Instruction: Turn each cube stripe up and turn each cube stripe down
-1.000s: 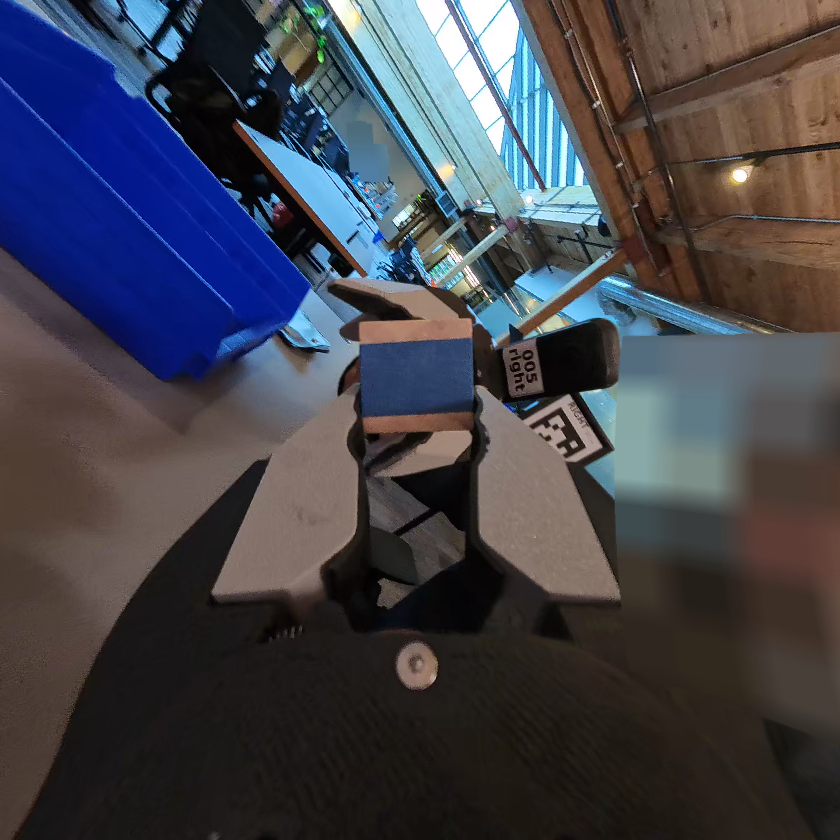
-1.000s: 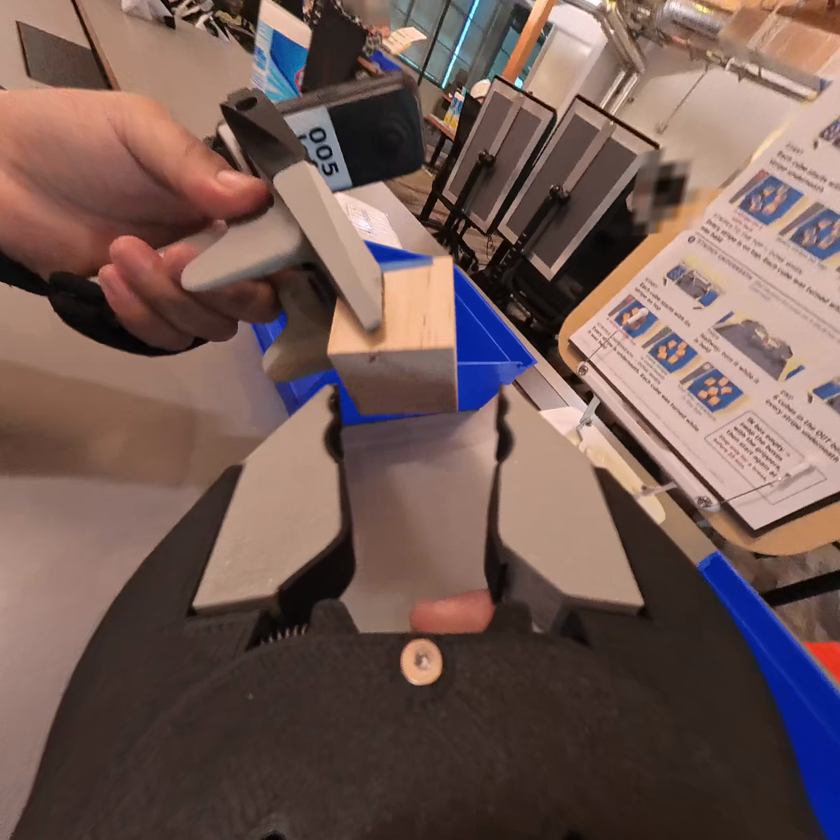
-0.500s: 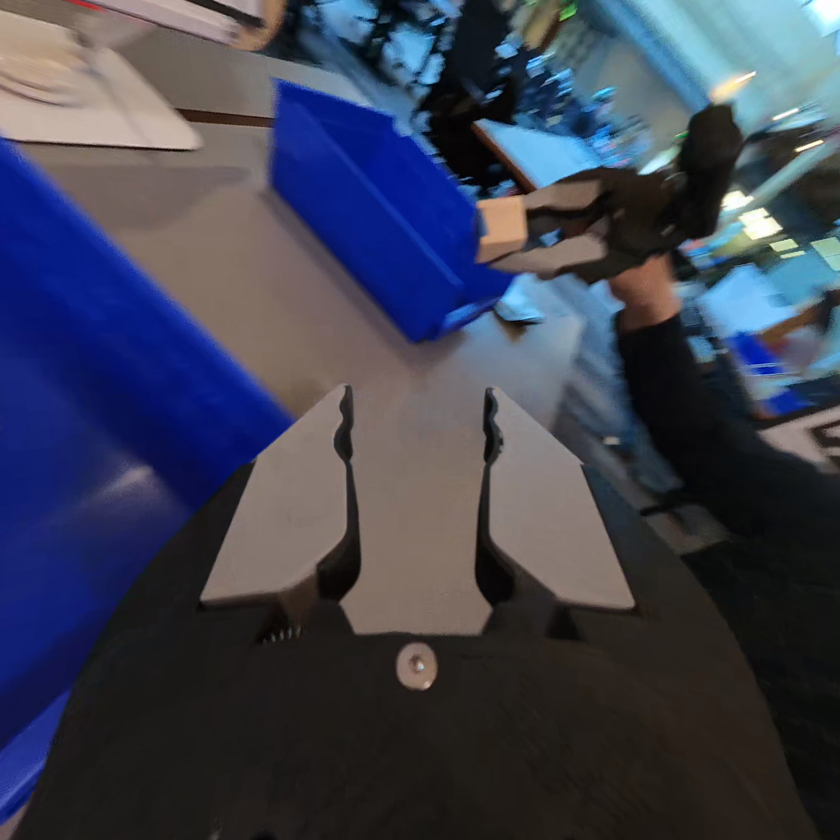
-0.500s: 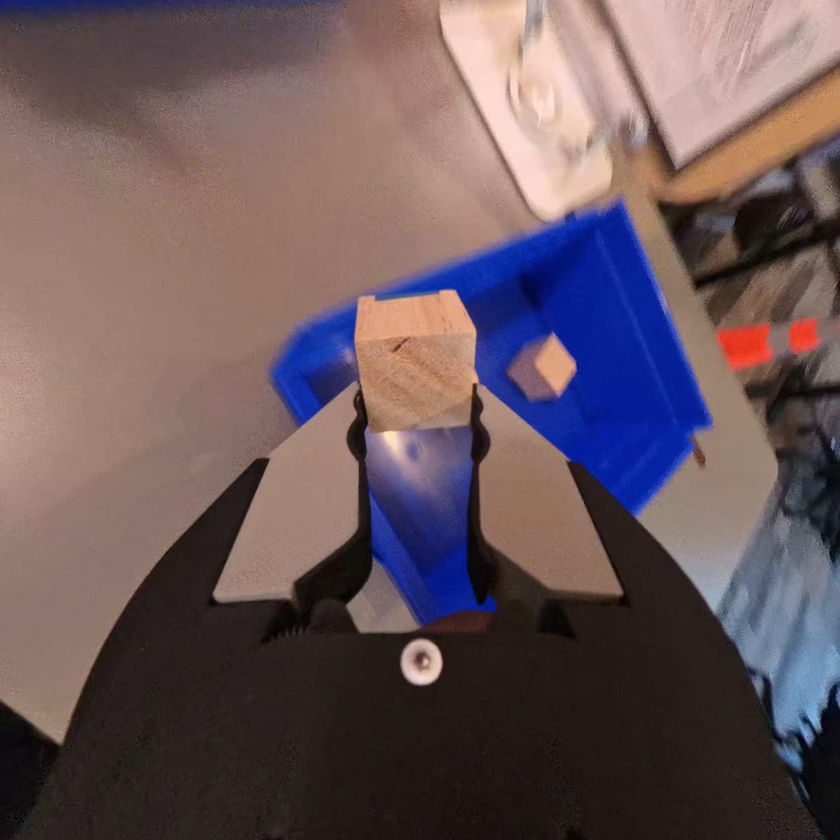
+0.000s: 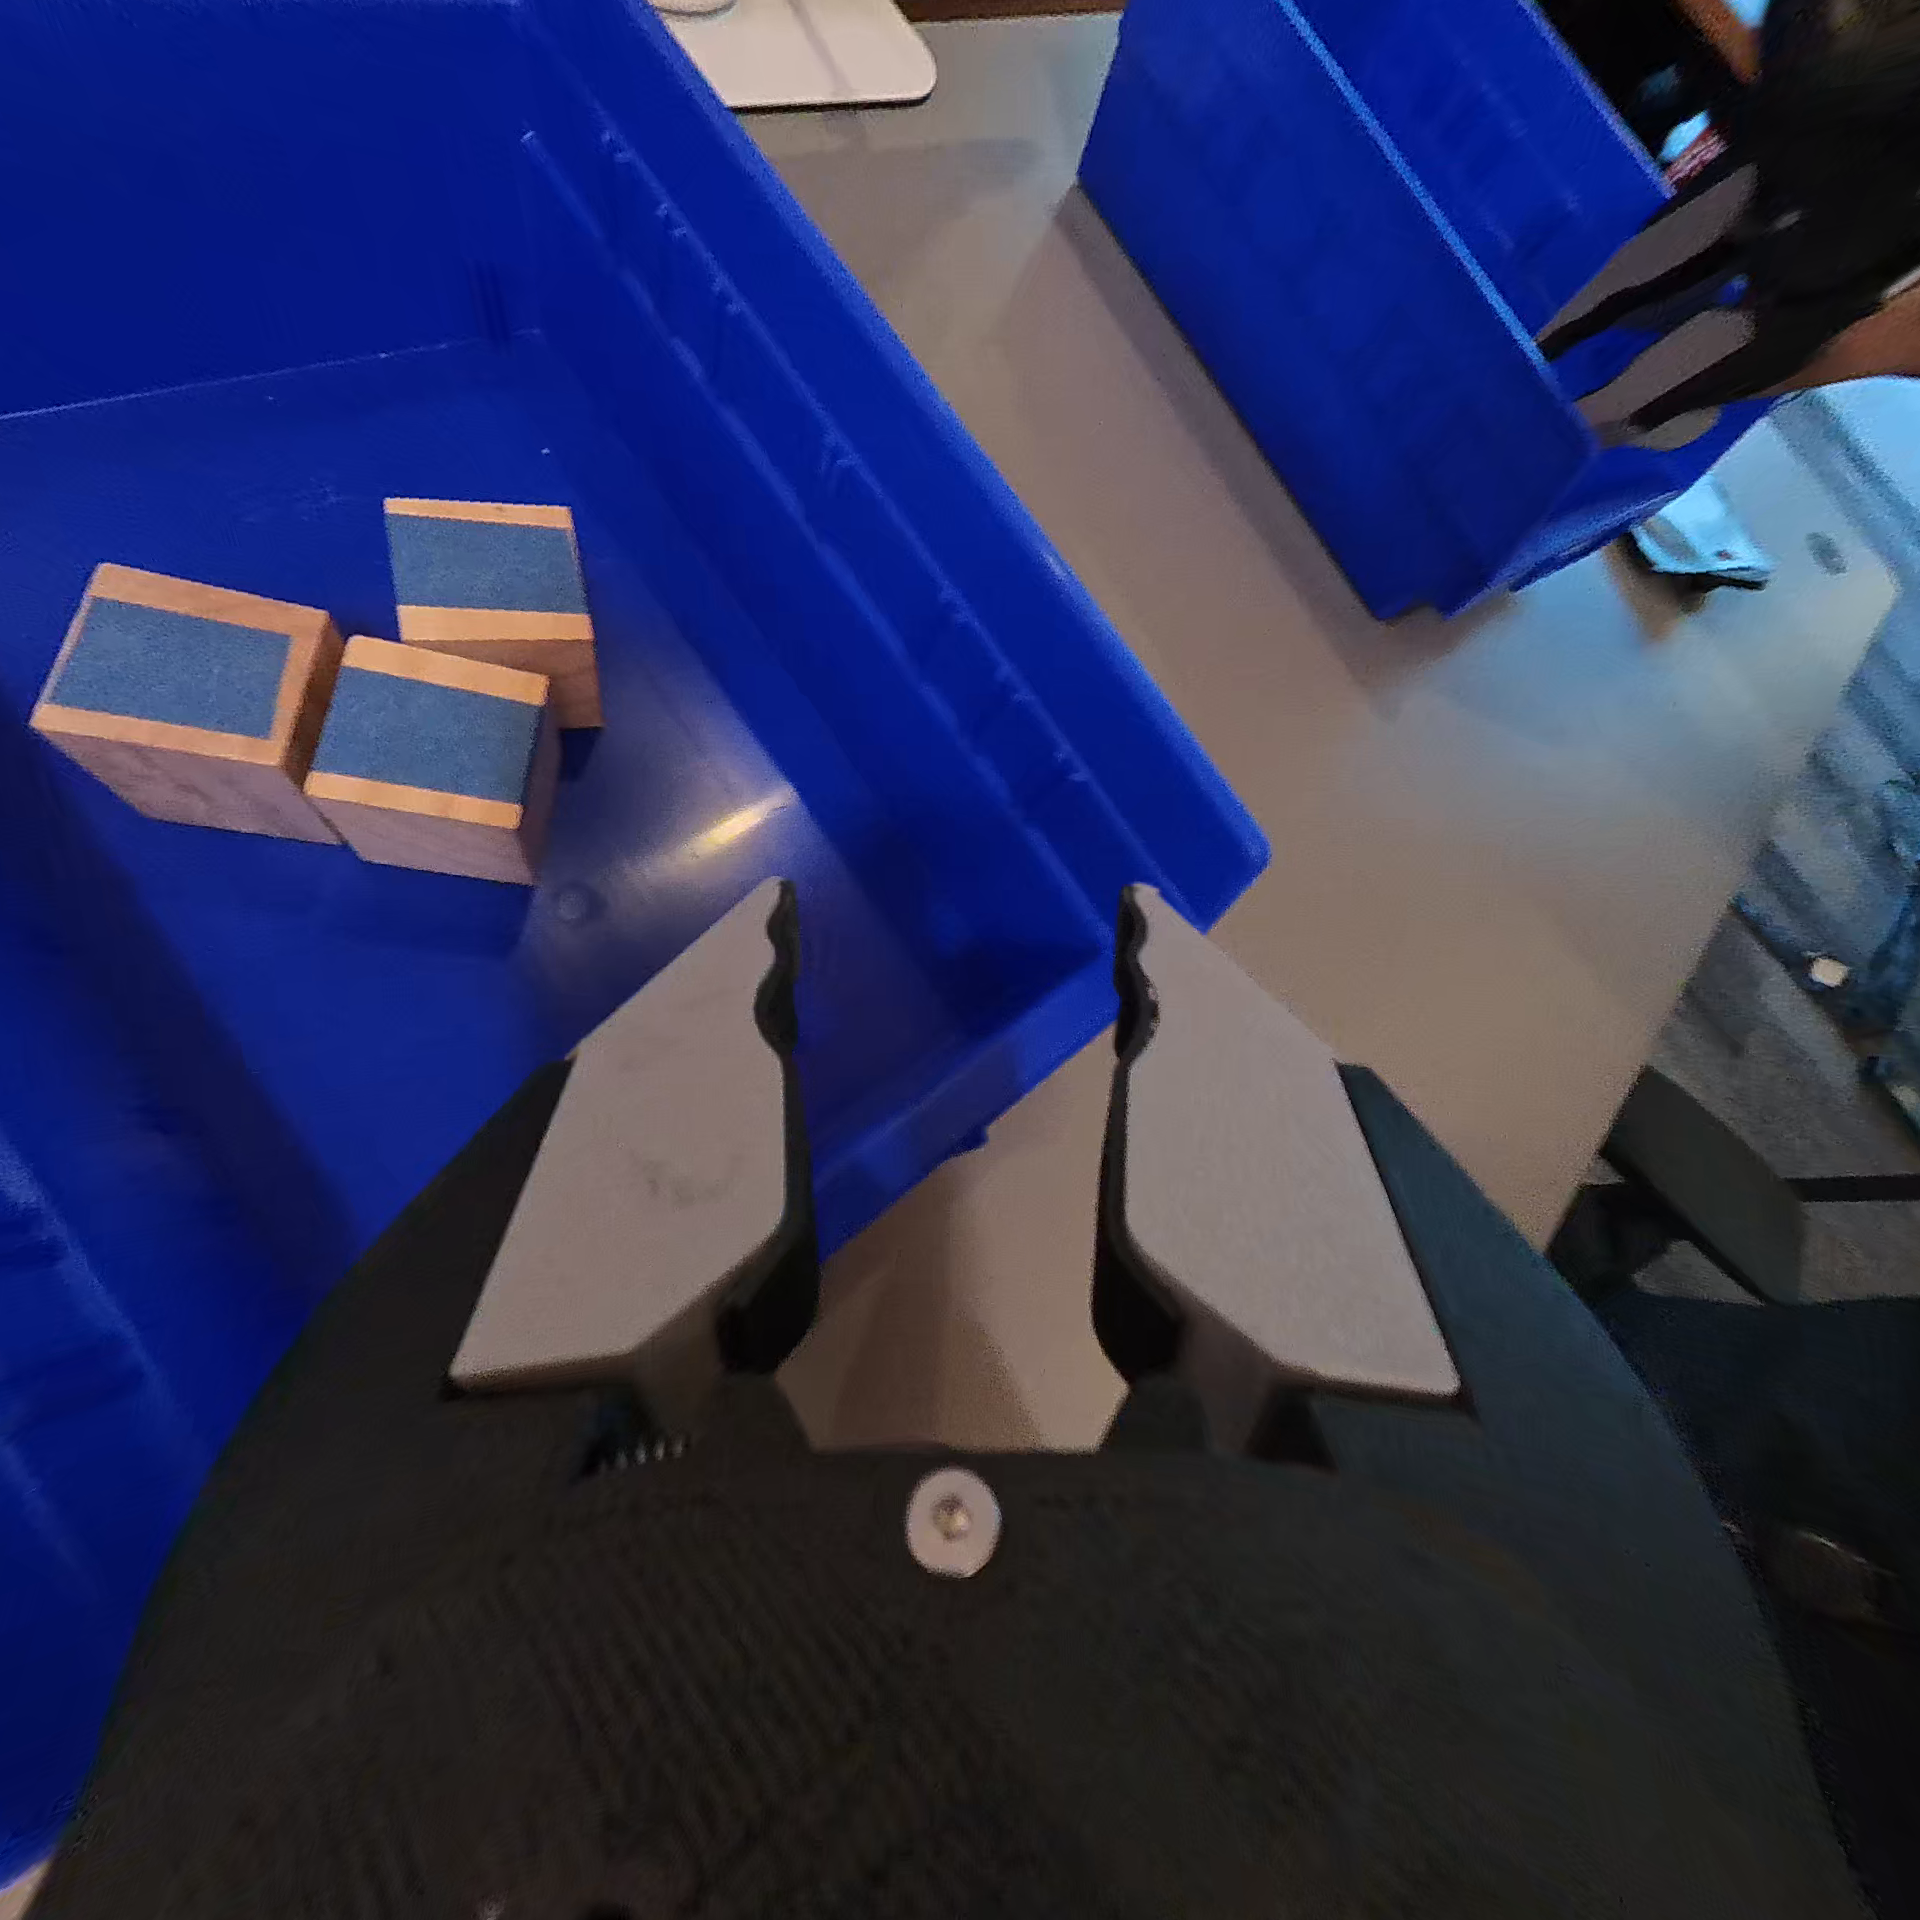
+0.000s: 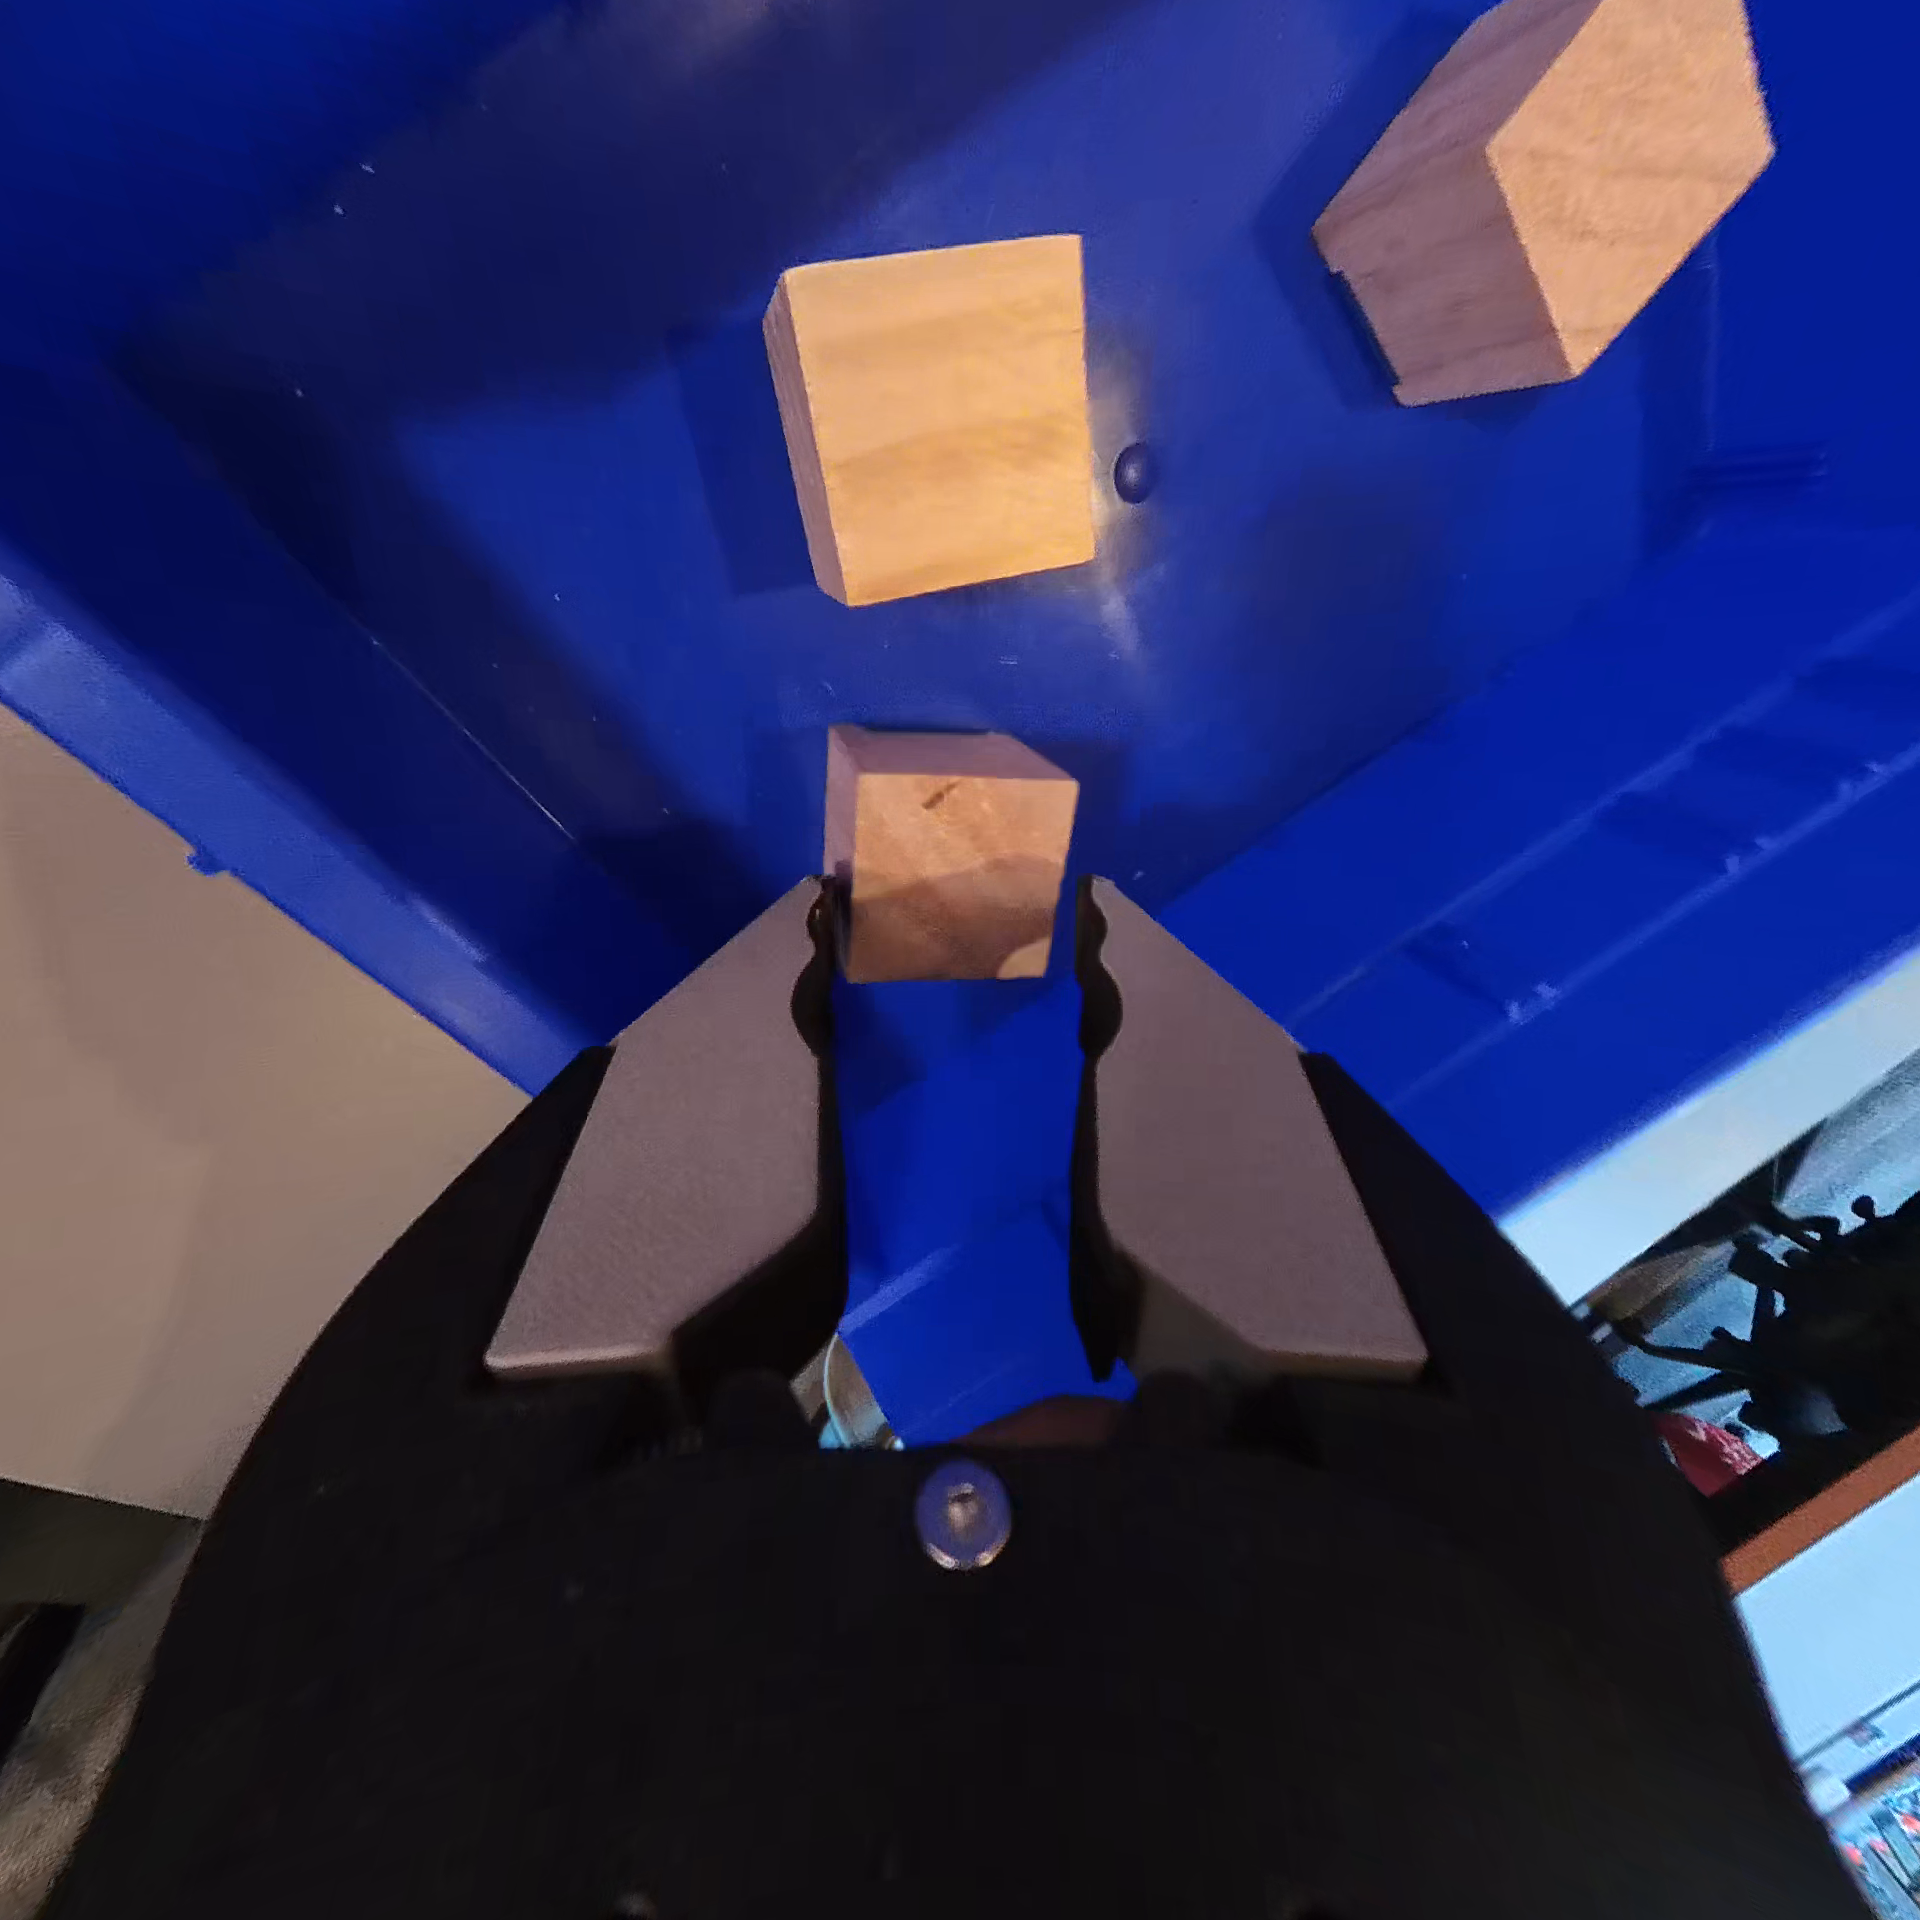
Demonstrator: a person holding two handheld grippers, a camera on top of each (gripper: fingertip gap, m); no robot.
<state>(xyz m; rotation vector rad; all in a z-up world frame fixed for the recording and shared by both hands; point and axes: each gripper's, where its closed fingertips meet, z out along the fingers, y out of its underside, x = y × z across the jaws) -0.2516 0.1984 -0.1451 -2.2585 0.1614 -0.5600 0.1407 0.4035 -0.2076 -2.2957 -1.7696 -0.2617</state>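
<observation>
Wooden and plain on every face that shows, one cube (image 6: pixel 951 862) sits between the fingertips of the right gripper (image 6: pixel 951 914), low inside a blue bin (image 6: pixel 1558 831). The left finger seems to touch its side, while a thin gap shows at the right finger, so I cannot tell if the grip is firm or already loosened. Beyond this cube a second plain cube (image 6: pixel 935 416) lies on the bin floor, and a third cube (image 6: pixel 1548 197) lies farther to the right, apart from both.

The left gripper (image 5: pixel 951 966) is spread wide with nothing between its fingers, above the near corner of another blue bin (image 5: pixel 1039 727). Farther left in this bin three cubes (image 5: pixel 426 748) lie close together, blue stripes upward. Beyond, on the grey table (image 5: pixel 1351 779), the first bin appears again.
</observation>
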